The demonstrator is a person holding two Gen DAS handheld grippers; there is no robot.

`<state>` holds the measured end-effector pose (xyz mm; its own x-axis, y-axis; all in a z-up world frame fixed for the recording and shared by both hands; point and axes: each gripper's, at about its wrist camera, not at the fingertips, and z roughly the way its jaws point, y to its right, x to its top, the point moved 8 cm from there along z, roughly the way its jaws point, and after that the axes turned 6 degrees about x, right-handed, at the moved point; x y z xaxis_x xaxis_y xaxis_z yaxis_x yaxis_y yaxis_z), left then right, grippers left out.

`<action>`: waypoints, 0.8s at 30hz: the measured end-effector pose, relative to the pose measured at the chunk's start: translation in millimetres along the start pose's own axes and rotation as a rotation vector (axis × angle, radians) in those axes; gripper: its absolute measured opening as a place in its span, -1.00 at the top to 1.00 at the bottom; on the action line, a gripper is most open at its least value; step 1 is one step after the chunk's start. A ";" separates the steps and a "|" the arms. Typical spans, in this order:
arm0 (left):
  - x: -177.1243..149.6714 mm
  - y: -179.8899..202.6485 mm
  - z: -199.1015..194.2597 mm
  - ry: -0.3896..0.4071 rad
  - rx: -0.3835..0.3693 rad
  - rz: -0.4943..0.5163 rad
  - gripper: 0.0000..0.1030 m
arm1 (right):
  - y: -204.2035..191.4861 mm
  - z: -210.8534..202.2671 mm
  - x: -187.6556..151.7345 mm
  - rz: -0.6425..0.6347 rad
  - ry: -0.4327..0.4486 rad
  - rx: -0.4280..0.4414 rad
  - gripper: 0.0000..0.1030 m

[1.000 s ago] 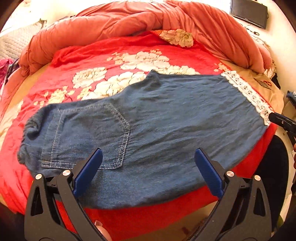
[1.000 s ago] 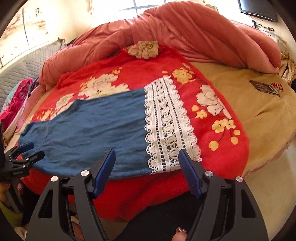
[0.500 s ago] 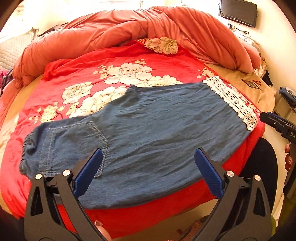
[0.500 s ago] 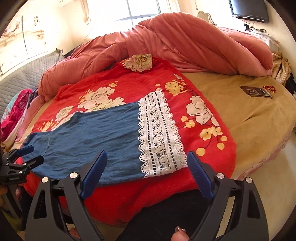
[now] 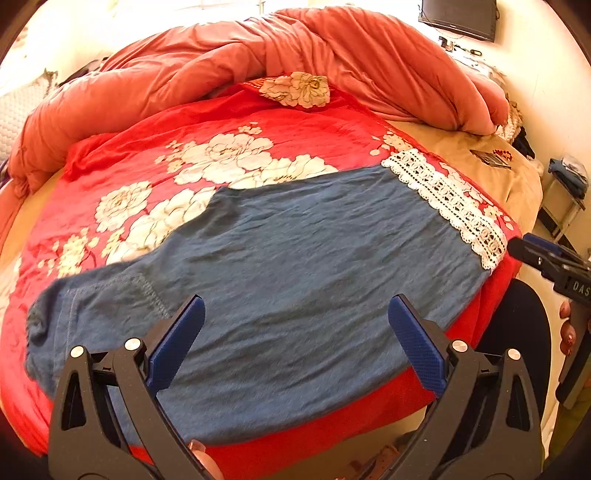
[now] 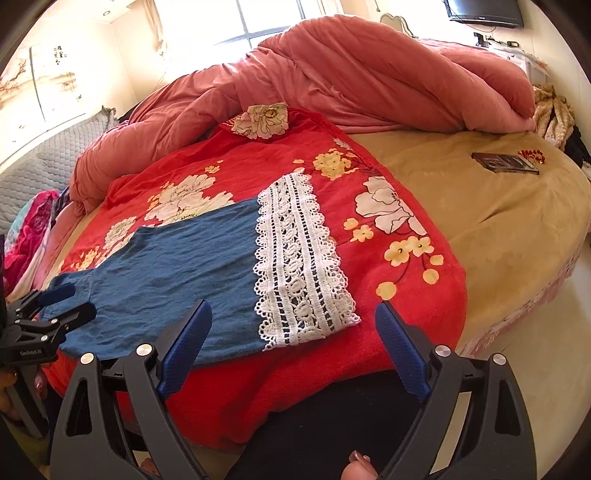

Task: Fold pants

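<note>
Pants: the blue denim pants [image 5: 295,266] lie flat on the red flowered blanket [image 5: 207,122], near the front edge of the bed. They look already folded lengthwise, one leg on the other, but this cannot be told for sure.
Lace cuff: the white lace cuff [image 6: 299,262] is at the right end of the pants. It lies flat on the blanket.
Waist end: the waist end [image 5: 48,325] with a stitched pocket is at the left side and is a little bunched.
Left gripper: the left gripper [image 5: 295,343] hovers over the middle of the pants, at the near edge. Its blue fingers [image 5: 177,343] stand wide apart and hold nothing. In the right wrist view the left gripper is seen from the side at the left border, just beside the waist end.
Right gripper: the right gripper [image 6: 291,354] hovers above the front edge of the blanket, near the lace cuff. Its jaws are also spread wide, with nothing between them. In the left wrist view its tip shows at the right border, apart from the cuff.
Blanket: it covers the left and middle part of the bed and hangs over the front edge.
Quilt: a pink-orange quilt [image 6: 369,74] is heaped along the far side of the bed.
Bed sheet: the tan bed sheet [image 6: 498,229] is bare on the right side. A small dark flat object [image 6: 504,162] lies on it, well apart from the pants.
Wall: a dark screen [image 6: 484,13] hangs at the top right.
</note>
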<state>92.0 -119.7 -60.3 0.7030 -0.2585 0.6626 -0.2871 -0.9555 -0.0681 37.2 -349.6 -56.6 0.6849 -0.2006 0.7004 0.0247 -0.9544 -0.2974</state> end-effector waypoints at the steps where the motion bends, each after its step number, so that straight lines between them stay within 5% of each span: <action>1: 4.3 2.7 2.0 0.004 -0.001 0.007 -0.81 | 1.1 1.0 -0.6 0.006 0.000 0.001 -0.73; 9: 45.3 30.9 23.3 0.005 -0.047 0.079 -0.81 | 10.6 10.3 -0.9 0.065 -0.012 0.018 -0.73; 20: 109.3 78.3 106.6 -0.147 -0.191 0.173 -0.81 | 14.4 41.3 7.6 0.145 -0.048 0.061 -0.71; 24: 124.7 92.6 133.0 -0.169 -0.208 0.233 -0.62 | 20.1 51.5 3.8 0.183 -0.082 0.074 -0.32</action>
<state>239.6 -259.3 -83.2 0.6959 -0.5026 0.5129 -0.5663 -0.8233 -0.0383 77.8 -358.2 -93.3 0.7400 -0.3478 0.5757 -0.0542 -0.8840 -0.4643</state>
